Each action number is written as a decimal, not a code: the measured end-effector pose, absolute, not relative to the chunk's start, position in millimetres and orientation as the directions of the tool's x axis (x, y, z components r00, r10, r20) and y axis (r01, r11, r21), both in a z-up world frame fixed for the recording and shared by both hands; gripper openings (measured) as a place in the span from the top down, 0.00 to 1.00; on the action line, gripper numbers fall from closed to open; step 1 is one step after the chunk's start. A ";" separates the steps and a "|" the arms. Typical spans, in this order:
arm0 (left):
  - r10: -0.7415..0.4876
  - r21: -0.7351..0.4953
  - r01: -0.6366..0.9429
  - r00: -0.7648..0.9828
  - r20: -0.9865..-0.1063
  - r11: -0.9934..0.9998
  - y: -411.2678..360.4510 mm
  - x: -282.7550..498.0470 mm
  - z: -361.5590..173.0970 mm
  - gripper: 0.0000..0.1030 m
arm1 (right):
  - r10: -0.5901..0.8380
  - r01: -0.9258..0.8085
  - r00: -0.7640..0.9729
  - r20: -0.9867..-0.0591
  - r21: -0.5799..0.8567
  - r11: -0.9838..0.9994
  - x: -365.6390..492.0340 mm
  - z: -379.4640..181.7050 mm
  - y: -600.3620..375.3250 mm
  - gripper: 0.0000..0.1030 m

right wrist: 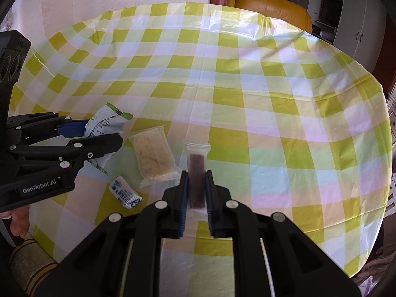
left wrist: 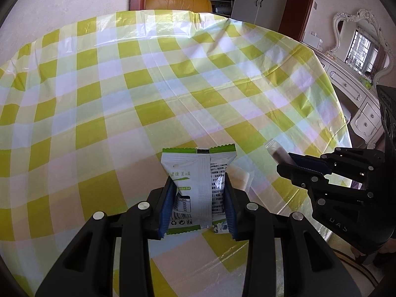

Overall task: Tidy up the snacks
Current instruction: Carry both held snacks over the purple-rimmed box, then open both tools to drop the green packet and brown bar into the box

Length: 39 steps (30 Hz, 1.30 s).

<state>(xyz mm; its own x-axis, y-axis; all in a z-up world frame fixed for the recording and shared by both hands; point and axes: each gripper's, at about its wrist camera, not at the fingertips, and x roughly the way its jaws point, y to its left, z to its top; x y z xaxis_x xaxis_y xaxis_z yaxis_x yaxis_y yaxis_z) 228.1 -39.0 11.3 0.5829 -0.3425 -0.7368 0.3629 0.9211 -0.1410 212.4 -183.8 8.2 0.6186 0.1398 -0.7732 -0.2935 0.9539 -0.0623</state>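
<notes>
**Two snacks gripped, two waiting on the table**

The left hand-held gripper (left wrist: 198,198) is clamping a white-and-green snack packet (left wrist: 198,183) between its blue pads, holding it lengthwise with its printed back facing the camera. The right hand-held gripper (right wrist: 195,195) is squeezing a slim clear wrapper with a dark red-brown bar (right wrist: 196,175) inside; its jaws are standing very narrow around the thin pack. Both packs appear to be raised a little off the table (right wrist: 272,99), though how far clear they are is hard to judge.

Two more snacks are lying on the checked cloth near the front edge, between the two tools: a clear packet with a pale crumbly cake (right wrist: 152,156), and a small white-and-blue wrapped candy (right wrist: 125,193) just in front of it. Neither is being touched.

No box, tray or marked spot for the snacks is showing in either view, and the rest of the cloth is bare, so where the held packs are going cannot be told. Judging by this, the sorting is at an early stage: two items are being carried, none looks placed in a final position, and the cake and the candy are waiting to be picked up.
</notes>
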 end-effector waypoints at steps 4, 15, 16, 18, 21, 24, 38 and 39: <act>-0.358 -0.131 0.397 0.576 -0.735 0.908 -61.5 219.6 16.9 0.66 | 0.103 -0.251 0.627 -0.772 -0.075 0.965 202.4 9.4 -201.4 0.87; -0.421 -0.118 0.523 0.509 -0.751 0.844 -139.5 186.9 22.9 0.66 | -0.024 -0.098 0.630 -0.776 -0.110 0.989 172.4 13.3 -267.0 0.87; -0.430 -0.121 0.537 0.499 -0.752 0.835 -146.6 183.6 23.1 0.66 | -0.034 -0.083 0.627 -0.778 -0.110 0.990 169.1 12.9 -274.3 0.87; -0.443 -0.122 0.564 0.478 -0.758 0.817 -162.0 176.8 23.5 0.66 | -0.055 -0.053 0.620 -0.783 -0.112 0.992 162.4 11.3 -289.1 0.87; -0.460 -0.130 0.599 0.441 -0.771 0.790 -184.3 168.0 22.7 0.66 | -0.098 -0.003 0.604 -0.791 -0.125 0.992 152.6 7.5 -310.4 0.87; -0.481 -0.159 0.630 0.381 -0.790 0.760 -205.7 159.8 19.7 0.66 | -0.139 0.048 0.589 -0.796 -0.137 0.989 141.6 4.4 -332.1 0.87; -0.550 -0.308 0.795 0.038 -0.834 0.522 -332.7 97.7 7.6 0.65 | -0.282 0.304 0.426 -0.860 -0.158 0.940 52.8 -23.4 -466.9 0.85; -0.541 -0.311 0.808 0.011 -0.841 0.500 -341.1 91.7 4.4 0.65 | -0.287 0.316 0.411 -0.866 -0.160 0.935 47.4 -26.2 -473.4 0.84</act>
